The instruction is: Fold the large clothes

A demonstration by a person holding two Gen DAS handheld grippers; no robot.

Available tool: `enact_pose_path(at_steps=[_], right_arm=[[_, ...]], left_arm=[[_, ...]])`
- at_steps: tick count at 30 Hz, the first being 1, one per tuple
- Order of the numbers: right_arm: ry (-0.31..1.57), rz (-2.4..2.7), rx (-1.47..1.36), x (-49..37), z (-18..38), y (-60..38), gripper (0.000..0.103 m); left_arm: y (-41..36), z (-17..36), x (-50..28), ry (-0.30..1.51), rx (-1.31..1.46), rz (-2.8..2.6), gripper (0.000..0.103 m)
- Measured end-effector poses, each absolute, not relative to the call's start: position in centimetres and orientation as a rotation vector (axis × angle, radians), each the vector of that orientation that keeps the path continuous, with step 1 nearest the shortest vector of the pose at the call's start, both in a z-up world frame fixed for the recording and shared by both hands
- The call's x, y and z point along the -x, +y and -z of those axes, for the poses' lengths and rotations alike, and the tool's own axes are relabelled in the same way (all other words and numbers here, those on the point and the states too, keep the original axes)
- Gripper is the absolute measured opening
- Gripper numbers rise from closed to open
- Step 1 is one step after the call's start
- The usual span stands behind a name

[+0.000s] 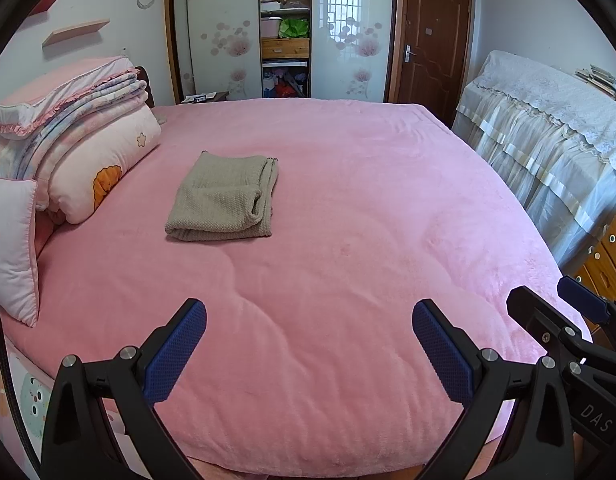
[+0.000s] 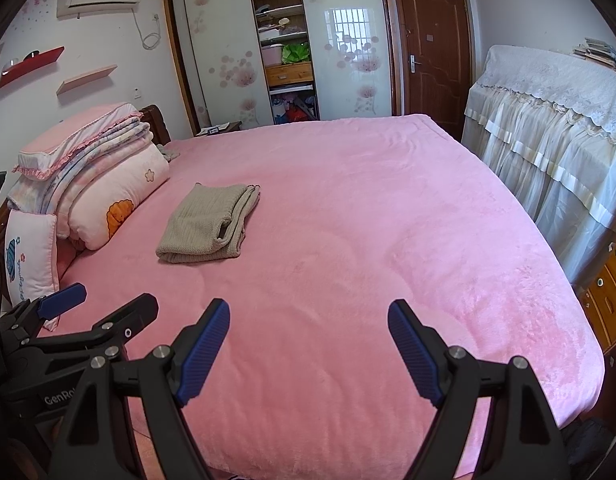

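While both hover level over the bed (image 1: 348,200) | left tool (image 1: 309,344) released | right tool (image 2: 309,344) released | beige garment (image 1: 223,198) folded, untouched

"DAS" on right gripper (image 1: 576,308); "GenRo" on left gripper (image 2: 107,304).

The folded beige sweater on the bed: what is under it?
The sweater lies flat on the pink blanket, with blanket showing all around it. Whatever is directly beneath is covered by its folded layers, so I cannot tell if anything else is there.
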State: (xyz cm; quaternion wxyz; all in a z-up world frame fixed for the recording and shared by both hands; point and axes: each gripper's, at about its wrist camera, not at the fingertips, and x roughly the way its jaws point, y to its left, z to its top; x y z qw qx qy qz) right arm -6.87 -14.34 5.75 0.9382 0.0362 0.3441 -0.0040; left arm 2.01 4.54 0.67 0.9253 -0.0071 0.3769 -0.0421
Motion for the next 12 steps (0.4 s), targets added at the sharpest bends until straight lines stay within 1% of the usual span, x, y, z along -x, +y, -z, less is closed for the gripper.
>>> enact_pose_path(at_steps=[12], right_arm=[[0.702, 0.009, -0.074, 6.88, -5.75, -14.25, 0.082]], left_arm=[[4.92, -0.33, -2.02, 0.776, 0.01, 0.078, 0.102]])
